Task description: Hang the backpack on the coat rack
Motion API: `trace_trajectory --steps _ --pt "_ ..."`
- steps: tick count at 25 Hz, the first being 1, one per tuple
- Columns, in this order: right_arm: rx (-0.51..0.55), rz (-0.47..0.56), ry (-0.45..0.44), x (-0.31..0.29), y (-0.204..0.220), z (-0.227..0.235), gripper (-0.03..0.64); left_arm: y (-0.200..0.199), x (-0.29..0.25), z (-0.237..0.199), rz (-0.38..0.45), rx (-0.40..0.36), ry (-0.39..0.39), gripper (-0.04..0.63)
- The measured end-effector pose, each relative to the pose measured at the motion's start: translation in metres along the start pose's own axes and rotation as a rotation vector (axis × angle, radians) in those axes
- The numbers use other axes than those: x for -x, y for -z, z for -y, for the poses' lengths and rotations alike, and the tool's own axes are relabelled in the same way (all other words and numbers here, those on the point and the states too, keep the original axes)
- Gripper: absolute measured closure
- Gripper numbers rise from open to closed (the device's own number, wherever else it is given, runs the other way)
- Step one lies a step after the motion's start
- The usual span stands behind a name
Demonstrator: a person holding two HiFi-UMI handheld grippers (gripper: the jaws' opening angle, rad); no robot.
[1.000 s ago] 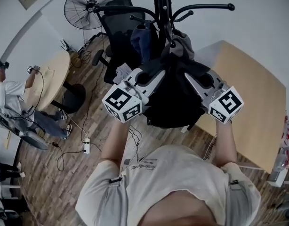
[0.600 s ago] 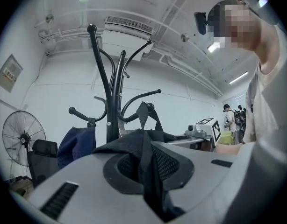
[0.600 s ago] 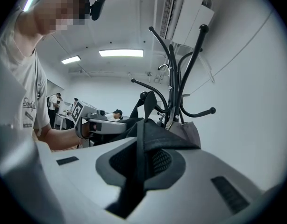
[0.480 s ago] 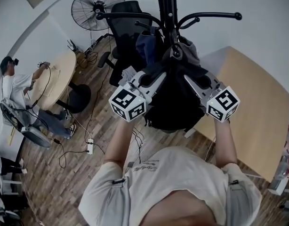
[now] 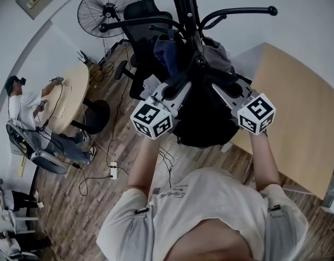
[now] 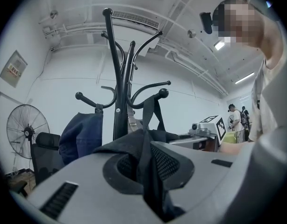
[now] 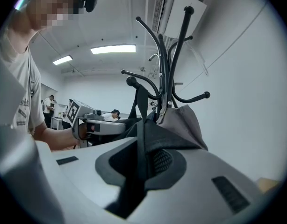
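Head view, left to right. The left gripper (image 5: 177,89) comes in from 7 o'clock of the backpack (image 5: 202,121). Its own view shows the left gripper (image 6: 146,169) with jaws pinching a fold of black backpack (image 6: 144,141) fabric, mesh showing on both sides of the slot.

A blue garment (image 6: 80,134) hangs on the coat rack (image 6: 119,101) at 9 o'clock of that fold. The backpack sits mid-frame, right under the coat rack (image 5: 184,7) hub, between both grippers. A wooden table (image 5: 297,107) lies at its 3 o'clock.

The right gripper (image 5: 220,89) comes in from 5 o'clock. In its own view the right gripper (image 7: 141,169) has black fabric and a strap (image 7: 141,106) between the jaws, and they grip it. These jaws have just been opening a little. A grey bag (image 7: 185,125) hangs at 2 o'clock of that grip.

Progress: likely near the end. The strap (image 6: 157,108) runs up to a hook (image 6: 162,93) and looks looped over it, though the contact on top of the hook can't be confirmed. Left to do: let the pack's weight settle on the hook, release both grips, pull the grippers back.

Orientation: the strap end points up at the hook, toward 12 o'clock in both gripper views. The bulk drops below the grippers. Long axis reads as roughly vertical, top up.
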State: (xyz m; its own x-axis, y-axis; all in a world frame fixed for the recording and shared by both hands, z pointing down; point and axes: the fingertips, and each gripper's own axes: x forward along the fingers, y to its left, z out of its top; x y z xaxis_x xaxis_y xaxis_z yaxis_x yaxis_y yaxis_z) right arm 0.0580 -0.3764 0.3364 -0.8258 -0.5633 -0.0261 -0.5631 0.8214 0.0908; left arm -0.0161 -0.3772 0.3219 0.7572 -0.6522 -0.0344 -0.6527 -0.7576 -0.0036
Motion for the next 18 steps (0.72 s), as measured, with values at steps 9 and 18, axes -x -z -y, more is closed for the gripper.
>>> trace_trajectory --steps 9,18 --pt "-0.020 0.008 0.046 -0.0004 0.0031 0.0001 0.569 0.0043 0.0000 -0.0019 0.025 -0.053 0.000 0.541" --pt "-0.014 -0.020 0.117 0.0057 0.0028 -0.0048 0.549 0.0069 0.0066 -0.0002 0.023 -0.044 -0.052 0.532"
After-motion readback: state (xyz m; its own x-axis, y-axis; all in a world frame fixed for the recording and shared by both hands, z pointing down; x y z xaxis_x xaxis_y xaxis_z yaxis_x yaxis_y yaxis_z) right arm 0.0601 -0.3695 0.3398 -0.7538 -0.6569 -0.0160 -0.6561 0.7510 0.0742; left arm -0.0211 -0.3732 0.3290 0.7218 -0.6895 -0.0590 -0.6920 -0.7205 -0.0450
